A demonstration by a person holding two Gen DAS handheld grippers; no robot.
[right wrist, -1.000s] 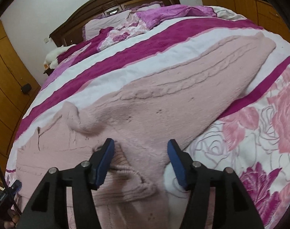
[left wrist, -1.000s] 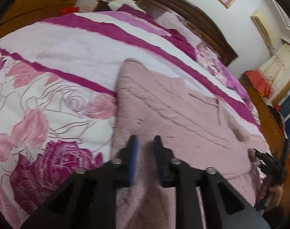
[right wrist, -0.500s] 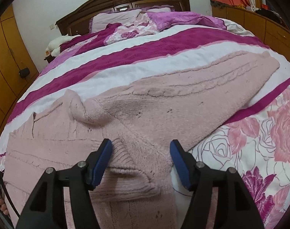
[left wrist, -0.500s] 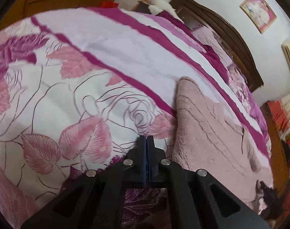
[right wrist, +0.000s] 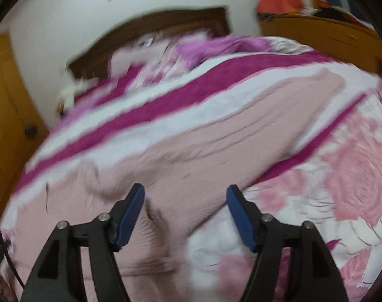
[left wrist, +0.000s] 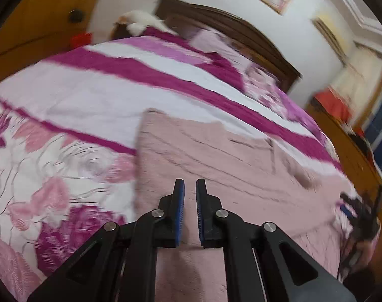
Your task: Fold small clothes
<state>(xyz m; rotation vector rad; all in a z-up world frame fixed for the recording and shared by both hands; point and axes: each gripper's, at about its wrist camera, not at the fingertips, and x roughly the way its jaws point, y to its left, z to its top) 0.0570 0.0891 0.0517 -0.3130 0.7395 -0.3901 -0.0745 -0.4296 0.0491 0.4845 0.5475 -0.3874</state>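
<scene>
Left wrist view: my left gripper (left wrist: pixel 190 188) shows a narrow gap between its pads, nothing held — the pink knit sweater (left wrist: pixel 228 156) lies flat ahead of and under the fingertips on the bedspread (left wrist: pixel 90 95).

Right wrist view: my right gripper (right wrist: pixel 185 196) stands wide, jaws just opening, empty, above the sweater's folded sleeve. The knit looks soft, limp and stretchy — best pinched at an edge or cuff.

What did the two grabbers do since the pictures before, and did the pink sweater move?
The left gripper swung out over the flowery bedspread with jaws shut, then came back above the pink sweater; a narrow gap shows now. The right gripper has just been opening its jaws wider over the sweater's edge, pinching nothing. Nothing was picked up. The sweater stayed spread flat on the bed.
</scene>
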